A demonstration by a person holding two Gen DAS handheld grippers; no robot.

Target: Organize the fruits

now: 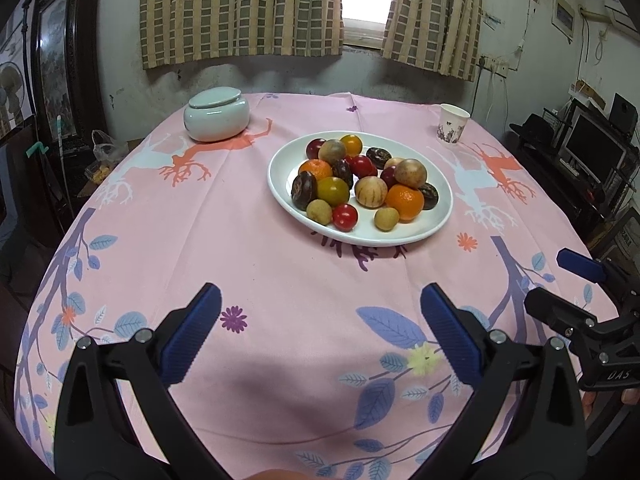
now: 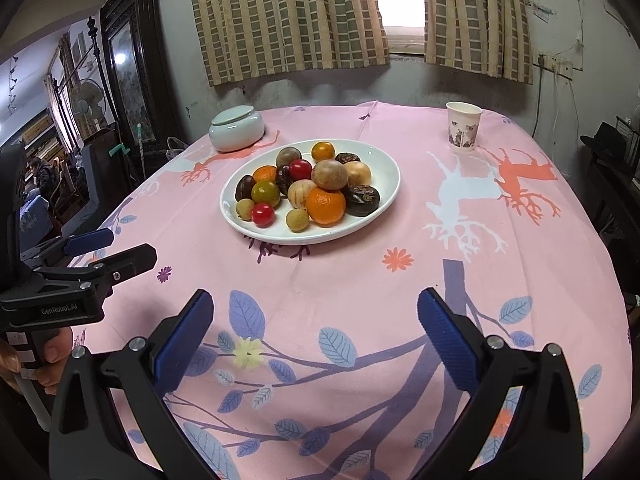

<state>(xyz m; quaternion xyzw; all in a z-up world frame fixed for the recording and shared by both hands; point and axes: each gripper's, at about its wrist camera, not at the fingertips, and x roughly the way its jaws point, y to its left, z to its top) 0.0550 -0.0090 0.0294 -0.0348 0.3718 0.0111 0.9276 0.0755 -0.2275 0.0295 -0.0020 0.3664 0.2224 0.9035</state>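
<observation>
Pink cloth printed with deer, branches and leaves covers the worktop (image 1: 280, 280), which stands before a wall with checked curtains (image 1: 240, 8) and a bright window. Near its middle sits a white oval plate (image 1: 438, 216) piled with fruit (image 1: 362, 178): two oranges, red and greenish tomatoes, pale striped round fruits, small tan ones and dark brown ones. At the far left corner a pale green lidded jar (image 1: 216, 114) is closed, so what it holds cannot be told. A paper cup (image 2: 463, 126) stands at the far right corner; its inside is not visible.

Bare cloth lies on every side of the plate, widest on the near side. The left gripper (image 1: 320, 332) and the right gripper (image 2: 316, 330) hover there side by side, each with jaws spread wide and nothing between them, well short of the plate.

Lettering on the left gripper's body reads "GenRobot.AI"; the right one shows "DAS".
</observation>
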